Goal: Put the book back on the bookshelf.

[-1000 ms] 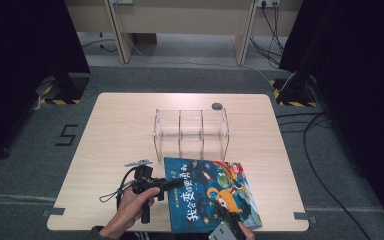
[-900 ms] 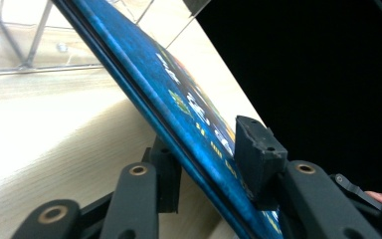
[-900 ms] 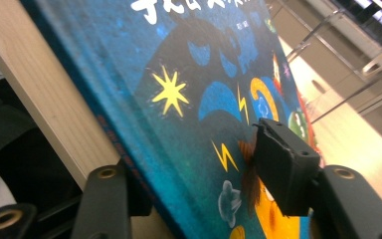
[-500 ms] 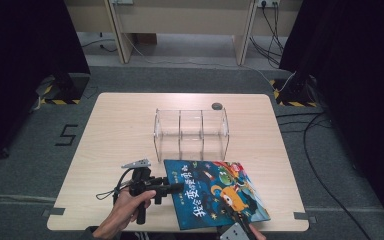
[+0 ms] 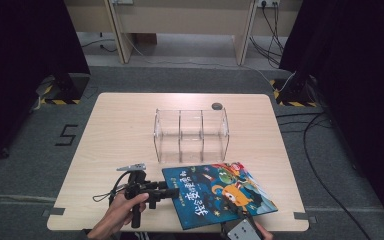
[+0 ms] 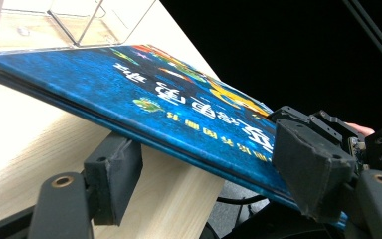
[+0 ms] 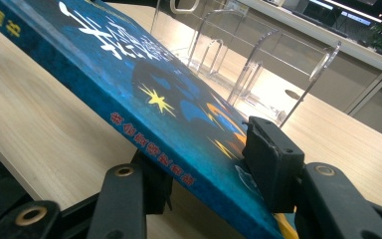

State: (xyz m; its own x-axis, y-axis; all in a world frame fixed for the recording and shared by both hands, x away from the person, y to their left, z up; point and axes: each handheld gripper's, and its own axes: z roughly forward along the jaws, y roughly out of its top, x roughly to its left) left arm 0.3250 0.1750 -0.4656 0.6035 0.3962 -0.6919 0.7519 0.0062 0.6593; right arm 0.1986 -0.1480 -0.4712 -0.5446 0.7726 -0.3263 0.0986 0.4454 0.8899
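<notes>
Blue picture book (image 5: 220,192): my right gripper (image 7: 206,172) clamps its spine edge, lifted. My left gripper (image 6: 204,169), jaws just opening, straddles it without pressing. Advice: tilt it upright for the clear acrylic rack (image 5: 191,135).

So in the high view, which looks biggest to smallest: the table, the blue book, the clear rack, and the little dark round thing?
1. table
2. blue book
3. clear rack; it looks close to the book in size, so that order is unsure
4. little dark round thing
</notes>
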